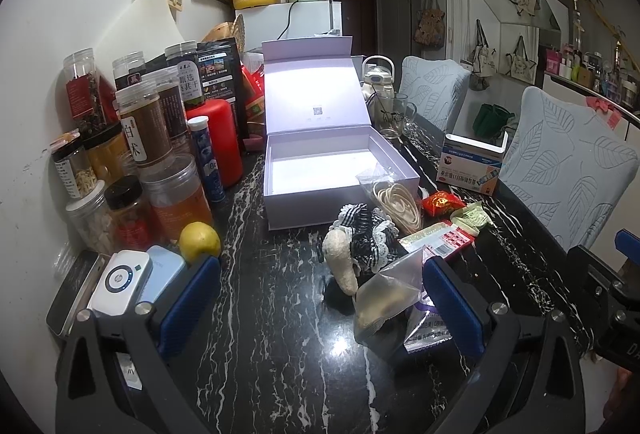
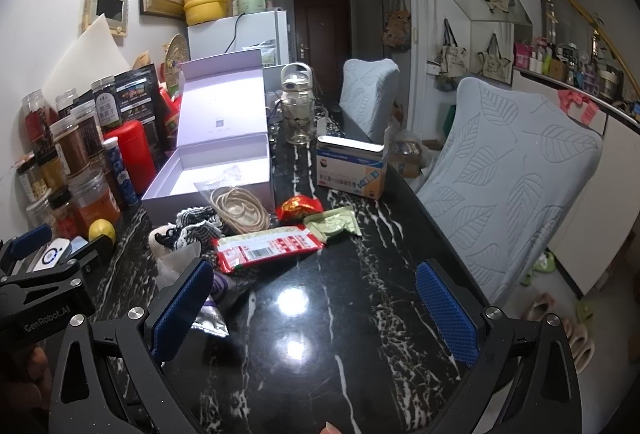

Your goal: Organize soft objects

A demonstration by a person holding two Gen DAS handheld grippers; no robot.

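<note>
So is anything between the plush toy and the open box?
The path from the plush toy to the box looks clear in the left wrist view; the bag of rubber bands leans on the box's front right corner.

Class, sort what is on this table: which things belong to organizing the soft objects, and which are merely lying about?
Belong to the job:
open white box
plush toy
checked cloth
bag of rubber bands
snack packets

Lying about:
jars
lemon
glass mug
medicine carton
</note>
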